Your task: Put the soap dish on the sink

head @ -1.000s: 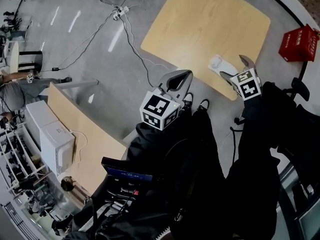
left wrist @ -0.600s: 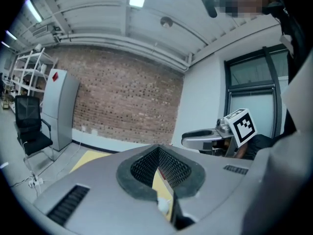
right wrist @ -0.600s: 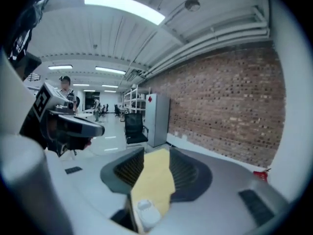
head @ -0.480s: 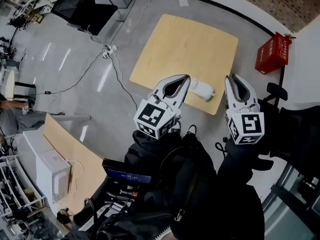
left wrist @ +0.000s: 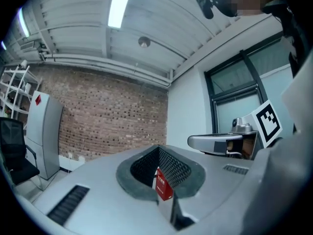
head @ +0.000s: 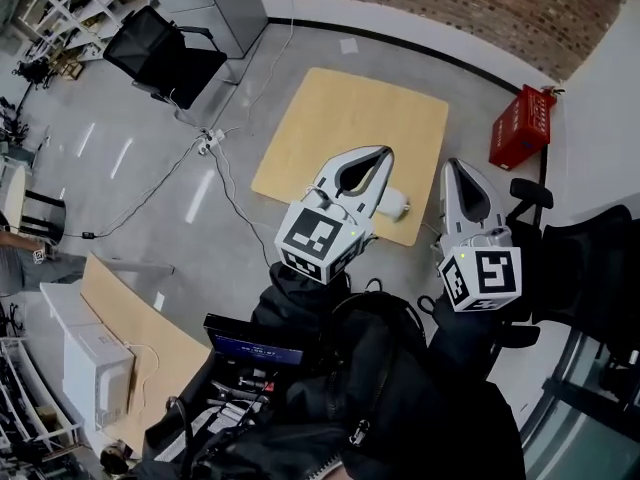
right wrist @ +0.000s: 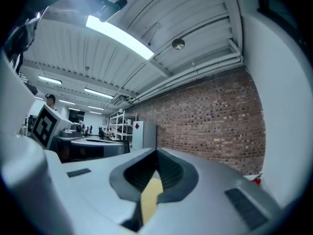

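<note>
In the head view, the left gripper (head: 383, 154) and the right gripper (head: 452, 165) were held up side by side above a light wooden table (head: 330, 118) on a grey floor. The left gripper's jaws lay together at the tips, leaving only the oval hollow behind them, and carried nothing. The right gripper's jaws had just been closing and were together as well, with nothing between them. The white soap dish (head: 397, 205) lay on the table close to its near edge, toward the near right corner, partly covered by the left gripper. A red crate (head: 520, 128) stood on the floor off the table's far right corner. A black chair (head: 165, 58) stood well apart from the far left corner.

In the left gripper view, the pads met. Through the narrow slit below them a piece of the red crate showed. Beyond lay a brick wall (left wrist: 112, 121) and a grey cabinet (left wrist: 44, 131), and the right gripper reached in level at the right.

In the right gripper view, the pads were pressed together and empty. A strip of the table's wood showed through the slit. The brick wall, the cabinet and white shelves (right wrist: 119, 126) stood behind.
</note>
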`<state>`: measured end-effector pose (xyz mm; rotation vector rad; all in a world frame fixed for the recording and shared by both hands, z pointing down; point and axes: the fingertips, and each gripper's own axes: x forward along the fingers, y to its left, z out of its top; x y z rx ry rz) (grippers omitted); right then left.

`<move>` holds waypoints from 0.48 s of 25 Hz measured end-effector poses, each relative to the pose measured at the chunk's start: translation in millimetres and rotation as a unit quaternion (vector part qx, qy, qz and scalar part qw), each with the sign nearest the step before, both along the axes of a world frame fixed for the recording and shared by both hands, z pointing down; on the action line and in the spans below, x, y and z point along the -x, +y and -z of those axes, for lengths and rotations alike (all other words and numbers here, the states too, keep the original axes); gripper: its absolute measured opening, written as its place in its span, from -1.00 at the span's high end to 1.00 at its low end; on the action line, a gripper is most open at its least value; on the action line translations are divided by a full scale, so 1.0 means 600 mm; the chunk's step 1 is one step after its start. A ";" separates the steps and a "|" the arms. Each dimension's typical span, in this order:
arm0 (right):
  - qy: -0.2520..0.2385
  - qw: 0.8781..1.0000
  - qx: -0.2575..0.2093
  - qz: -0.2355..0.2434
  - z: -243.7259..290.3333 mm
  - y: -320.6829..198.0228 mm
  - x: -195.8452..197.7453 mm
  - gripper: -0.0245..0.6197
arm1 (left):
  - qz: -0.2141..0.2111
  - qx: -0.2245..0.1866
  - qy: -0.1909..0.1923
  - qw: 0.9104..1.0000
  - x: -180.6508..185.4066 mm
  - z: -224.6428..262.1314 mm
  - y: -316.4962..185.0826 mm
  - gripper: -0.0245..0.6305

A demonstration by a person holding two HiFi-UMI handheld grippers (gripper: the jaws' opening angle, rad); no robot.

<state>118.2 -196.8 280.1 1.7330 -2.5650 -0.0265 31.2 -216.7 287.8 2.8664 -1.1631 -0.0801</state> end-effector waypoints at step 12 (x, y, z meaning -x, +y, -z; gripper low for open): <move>0.002 1.000 -0.025 0.005 0.025 0.040 0.026 0.90 | 0.001 -0.028 -0.006 1.000 0.000 0.029 0.036 0.93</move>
